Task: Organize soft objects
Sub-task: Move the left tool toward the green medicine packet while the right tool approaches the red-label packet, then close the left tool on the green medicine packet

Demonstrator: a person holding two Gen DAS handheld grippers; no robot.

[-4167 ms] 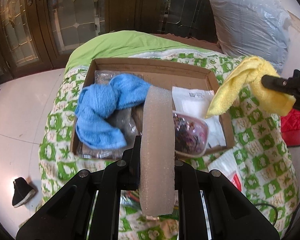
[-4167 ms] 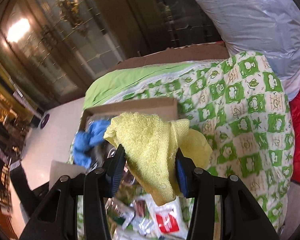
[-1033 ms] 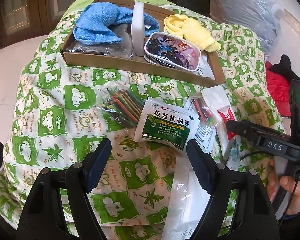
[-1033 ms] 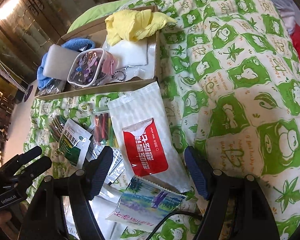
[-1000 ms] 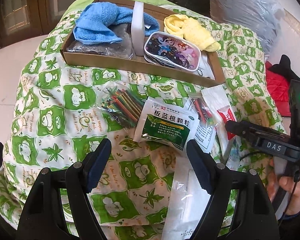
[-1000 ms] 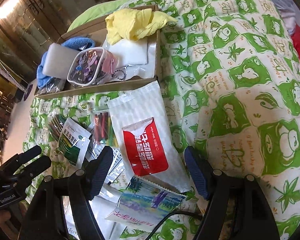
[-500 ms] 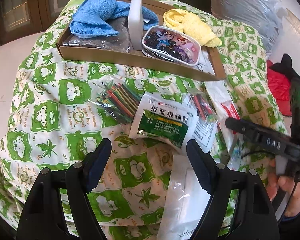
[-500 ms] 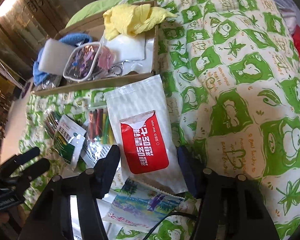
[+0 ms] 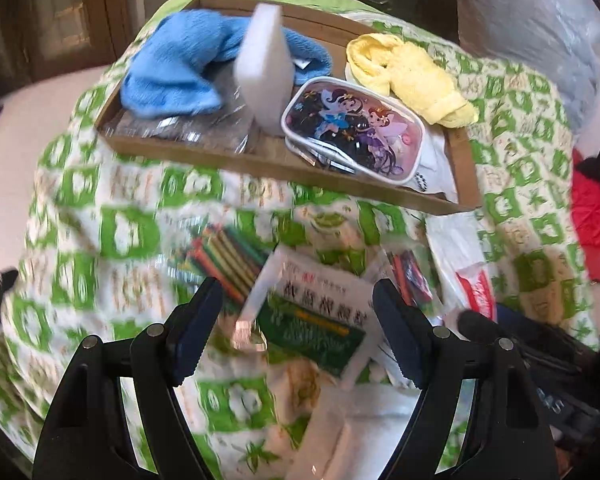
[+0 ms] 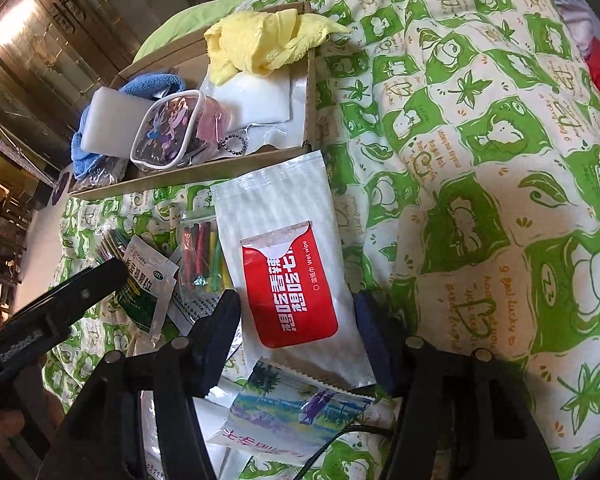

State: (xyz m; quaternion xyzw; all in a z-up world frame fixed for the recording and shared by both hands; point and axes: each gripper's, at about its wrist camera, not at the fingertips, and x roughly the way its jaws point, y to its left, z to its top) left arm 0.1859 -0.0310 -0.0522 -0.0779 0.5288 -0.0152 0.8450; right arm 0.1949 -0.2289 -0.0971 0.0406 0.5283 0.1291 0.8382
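The right gripper has closed its jaws against both edges of the wet-wipe pack. The left gripper hangs with jaws apart above a green sachet, gripping nothing. Coloured sticks lie at its 11 o'clock. Beyond, at 12, the cardboard tray holds a blue towel, sponge, cartoon pouch and yellow cloth, all on a green-patterned quilt.

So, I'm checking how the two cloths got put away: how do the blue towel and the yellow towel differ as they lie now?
The blue towel is bunched at the left end of the cardboard tray; the yellow towel lies at the right end. The white foam block stands against the blue towel; the yellow towel lies clear of it. The yellow towel drapes over the tray's edge; the blue towel looks to stay inside. Both are crumpled terry cloths, ungripped.
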